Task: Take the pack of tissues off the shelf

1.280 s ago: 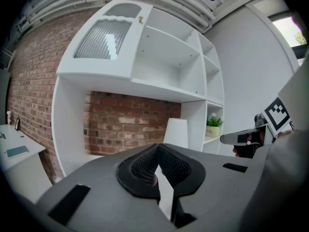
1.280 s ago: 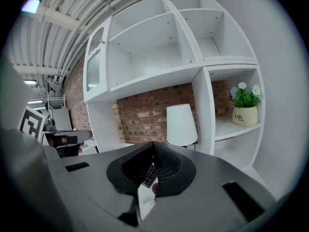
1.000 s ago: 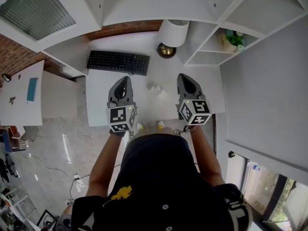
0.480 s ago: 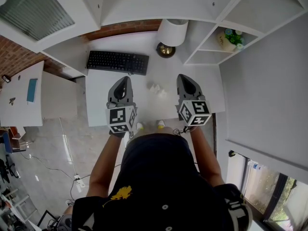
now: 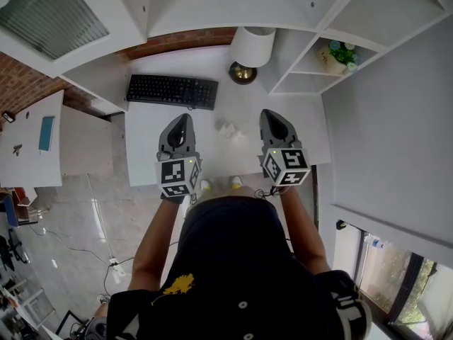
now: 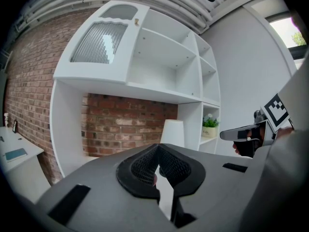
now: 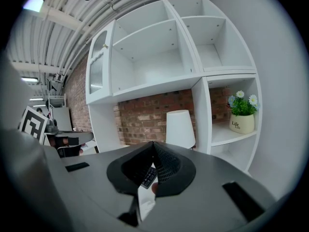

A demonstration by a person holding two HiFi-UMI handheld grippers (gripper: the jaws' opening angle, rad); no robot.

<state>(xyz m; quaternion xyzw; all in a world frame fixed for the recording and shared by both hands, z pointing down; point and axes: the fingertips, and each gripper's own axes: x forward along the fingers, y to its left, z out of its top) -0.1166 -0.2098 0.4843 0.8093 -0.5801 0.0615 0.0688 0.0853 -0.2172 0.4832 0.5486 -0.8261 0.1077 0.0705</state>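
Observation:
I see no pack of tissues that I can make out in any view. The white shelf unit rises behind the white desk; its open compartments look bare except for a potted plant. My left gripper hovers over the desk's middle, jaws shut with nothing between them. My right gripper hovers level beside it to the right, also shut and holding nothing. Both point toward the shelf unit. Two small white crumpled bits lie on the desk between them.
A black keyboard lies at the desk's back left. A white lamp stands at the back middle. A glass-fronted cupboard door is at the upper left. A side table carrying a blue item stands to the left.

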